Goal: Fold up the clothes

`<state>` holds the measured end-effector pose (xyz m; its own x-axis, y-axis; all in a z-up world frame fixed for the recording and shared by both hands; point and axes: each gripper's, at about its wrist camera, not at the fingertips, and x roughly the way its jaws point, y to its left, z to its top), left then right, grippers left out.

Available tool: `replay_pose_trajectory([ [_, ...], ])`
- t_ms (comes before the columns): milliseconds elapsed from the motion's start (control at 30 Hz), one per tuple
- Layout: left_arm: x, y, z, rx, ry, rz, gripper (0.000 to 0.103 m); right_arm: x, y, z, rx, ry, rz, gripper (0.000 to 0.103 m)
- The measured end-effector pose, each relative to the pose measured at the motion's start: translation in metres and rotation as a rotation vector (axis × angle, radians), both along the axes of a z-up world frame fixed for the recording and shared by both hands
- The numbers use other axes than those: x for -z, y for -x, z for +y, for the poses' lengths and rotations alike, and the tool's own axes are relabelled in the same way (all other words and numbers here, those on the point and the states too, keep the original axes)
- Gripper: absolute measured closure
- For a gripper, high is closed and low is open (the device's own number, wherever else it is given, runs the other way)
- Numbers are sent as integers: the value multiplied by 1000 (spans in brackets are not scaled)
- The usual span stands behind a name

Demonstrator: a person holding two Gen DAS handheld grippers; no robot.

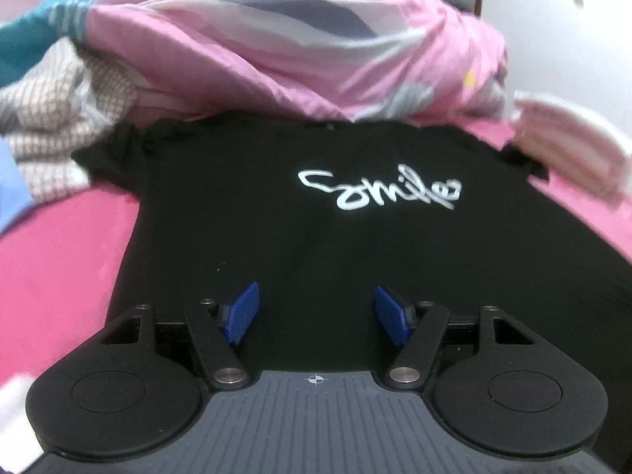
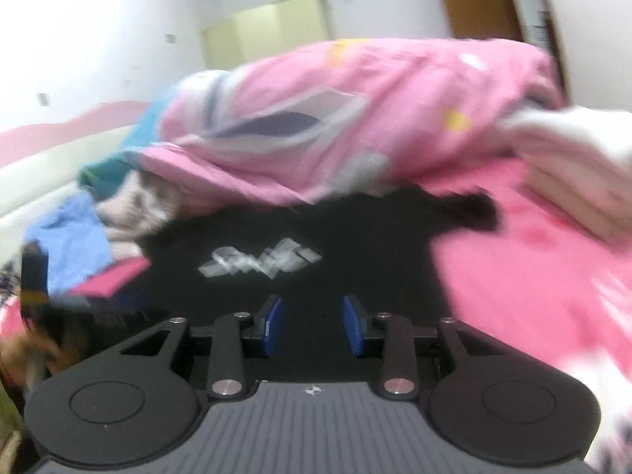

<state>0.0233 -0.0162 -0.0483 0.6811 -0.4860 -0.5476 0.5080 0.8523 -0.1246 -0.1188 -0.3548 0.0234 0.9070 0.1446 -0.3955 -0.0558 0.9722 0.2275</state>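
Note:
A black T-shirt (image 1: 276, 205) with white "Smile" lettering lies spread flat on a pink bed sheet (image 1: 59, 268), its collar toward the far side and both sleeves out. My left gripper (image 1: 314, 296) hovers over the shirt's lower part, open, its blue pads wide apart with nothing between them. In the right wrist view, which is blurred by motion, the same T-shirt (image 2: 245, 237) shows ahead. My right gripper (image 2: 312, 310) is above its hem area, open and empty, with a narrower gap.
A bunched pink patterned quilt (image 1: 276, 51) lies just beyond the collar. A checked garment (image 1: 51, 118) and a blue cloth (image 2: 75, 233) are heaped at the left. Folded pale clothes (image 1: 572, 142) sit at the right. Bare pink sheet (image 2: 533, 276) spreads right of the shirt.

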Motion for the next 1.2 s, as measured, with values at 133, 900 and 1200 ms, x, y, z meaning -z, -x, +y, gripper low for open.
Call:
replay_pose_trajectory([
  [133,2,0,-1,1,6,-13,36,0,-89,32,-122,-44,62,66],
  [900,6,-5,9,33,112,2,27,-6,-129,11,-74,214,207,67],
  [1200,8,-5,9,35,112,0,26,48,-195,-38,9,41,245,70],
])
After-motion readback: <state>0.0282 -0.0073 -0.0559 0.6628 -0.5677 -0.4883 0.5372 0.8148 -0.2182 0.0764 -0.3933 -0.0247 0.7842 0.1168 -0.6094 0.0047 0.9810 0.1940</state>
